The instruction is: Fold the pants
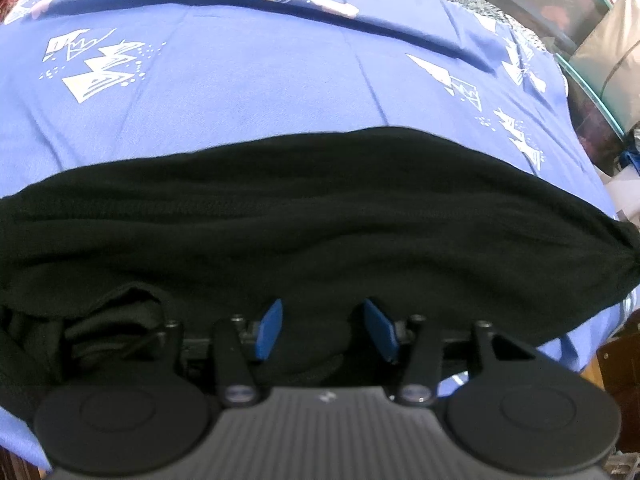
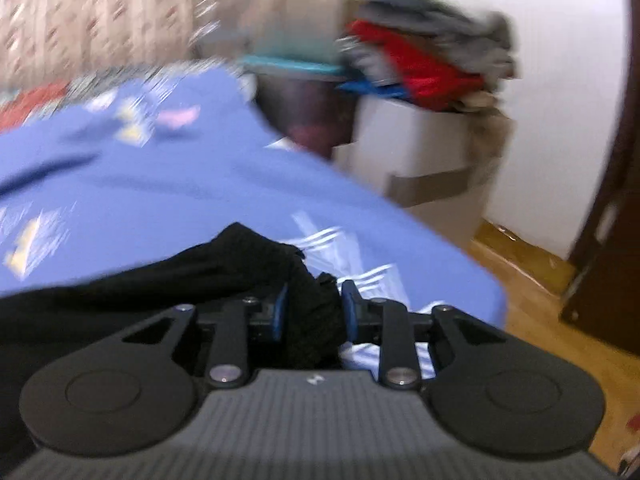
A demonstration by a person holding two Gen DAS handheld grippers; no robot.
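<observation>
The black pants (image 1: 304,216) lie as a long band across the blue patterned sheet (image 1: 248,80) on the bed. My left gripper (image 1: 323,320) is over the near edge of the pants, its blue pads (image 1: 270,328) wide apart with black cloth between them. In the right wrist view my right gripper (image 2: 314,304) has its blue pads (image 2: 281,308) pressed on a bunched end of the pants (image 2: 256,256) near the bed's right edge. This view is blurred by motion.
The bed's right edge (image 2: 460,272) drops to a wooden floor (image 2: 532,280). A white bin (image 2: 424,152) piled with clothes (image 2: 420,52) stands beyond it. A glass-edged table (image 1: 592,80) is at the far right of the bed.
</observation>
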